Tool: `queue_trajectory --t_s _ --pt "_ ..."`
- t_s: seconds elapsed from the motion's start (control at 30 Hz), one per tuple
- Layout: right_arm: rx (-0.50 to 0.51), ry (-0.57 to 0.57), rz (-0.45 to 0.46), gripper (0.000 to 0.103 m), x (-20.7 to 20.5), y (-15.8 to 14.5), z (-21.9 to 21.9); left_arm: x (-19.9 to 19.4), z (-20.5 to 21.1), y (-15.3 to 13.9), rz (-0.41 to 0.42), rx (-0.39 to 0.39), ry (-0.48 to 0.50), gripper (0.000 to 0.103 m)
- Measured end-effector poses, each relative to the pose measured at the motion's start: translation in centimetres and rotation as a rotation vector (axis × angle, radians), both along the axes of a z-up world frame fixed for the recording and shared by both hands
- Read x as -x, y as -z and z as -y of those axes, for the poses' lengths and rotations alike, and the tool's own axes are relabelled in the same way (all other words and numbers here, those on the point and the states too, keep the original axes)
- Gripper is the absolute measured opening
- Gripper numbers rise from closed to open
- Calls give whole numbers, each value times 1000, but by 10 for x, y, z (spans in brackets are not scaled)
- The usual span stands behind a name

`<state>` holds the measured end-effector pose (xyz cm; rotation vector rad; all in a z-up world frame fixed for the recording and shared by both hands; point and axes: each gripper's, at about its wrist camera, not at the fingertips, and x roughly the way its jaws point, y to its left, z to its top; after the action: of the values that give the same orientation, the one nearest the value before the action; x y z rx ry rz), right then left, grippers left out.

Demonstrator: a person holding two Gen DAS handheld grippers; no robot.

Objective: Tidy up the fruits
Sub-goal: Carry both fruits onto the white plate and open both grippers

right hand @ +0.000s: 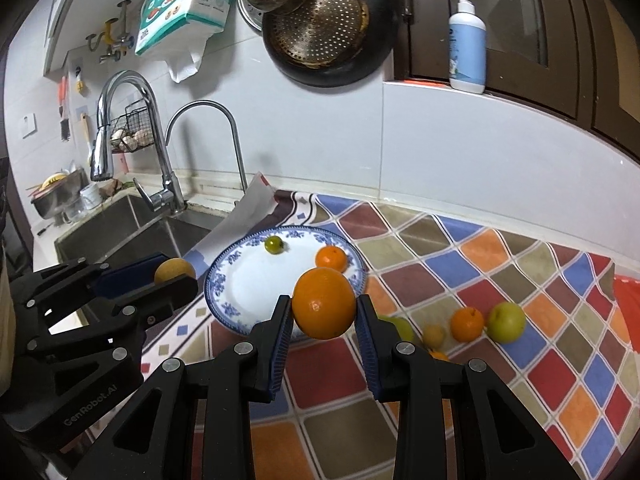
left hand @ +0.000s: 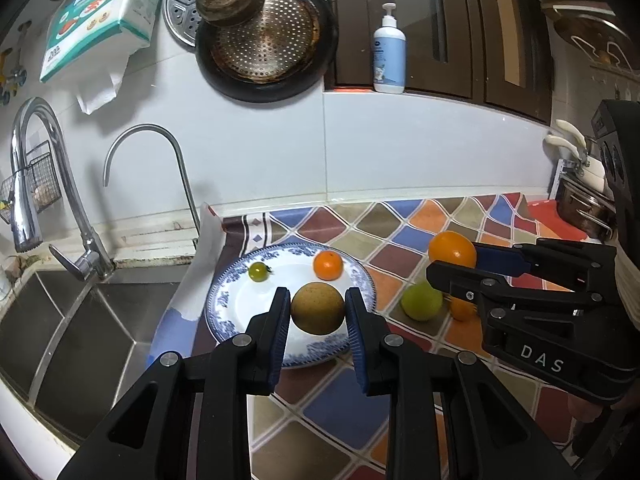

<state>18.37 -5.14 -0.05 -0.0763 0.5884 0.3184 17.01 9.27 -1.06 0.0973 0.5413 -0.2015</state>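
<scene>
Left hand-held gripper (left hand: 318, 310): clamped on a brown fruit (left hand: 317, 308), both blue pads pressed to its sides, held up above the plate's near edge.
Right hand-held gripper (right hand: 323, 310): clamped on a big orange (right hand: 324, 303), lifted off the counter, just in front of the plate!
Plate (left hand: 224, 300): blue-and-white, sitting on the counter beside the sink (left hand: 76, 320).
On the plate: 2 fruits, a small orange (left hand: 328, 265) at the far right side and a tiny green tomato (left hand: 259, 271) at the far left, well apart from each other.
Counter (right hand: 500, 264): covered in a bright patchwork cloth of coloured diamonds.
Loose fruit on the cloth, right wrist view: a green apple (right hand: 505, 322) touching an orange (right hand: 467, 324), a small yellow fruit (right hand: 434, 335) just beside that, and another green fruit (right hand: 402, 326) half hidden behind the right finger.
Same pile, left wrist view: the green fruit (left hand: 421, 302) sits under the right hand-held gripper's fingers.
Wall: a dark pan (left hand: 266, 40) hangs above, and a pump bottle (left hand: 389, 54) stands on the ledge.
</scene>
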Motion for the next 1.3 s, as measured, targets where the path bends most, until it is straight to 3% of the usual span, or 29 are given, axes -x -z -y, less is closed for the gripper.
queue_trajectory --t_s 0.47,0.87,1.3 --pt "-16 -22 -44 33 -52 16 -39 -56 -28 15 -30 -38 -24 28" --pt "-11 -9 -150 33 -115 55 -66 -117 -48 49 -114 -54 -25 28" --pt "0 4 -230 33 -149 85 -70 -159 -46 88 -214 -48 5 28"
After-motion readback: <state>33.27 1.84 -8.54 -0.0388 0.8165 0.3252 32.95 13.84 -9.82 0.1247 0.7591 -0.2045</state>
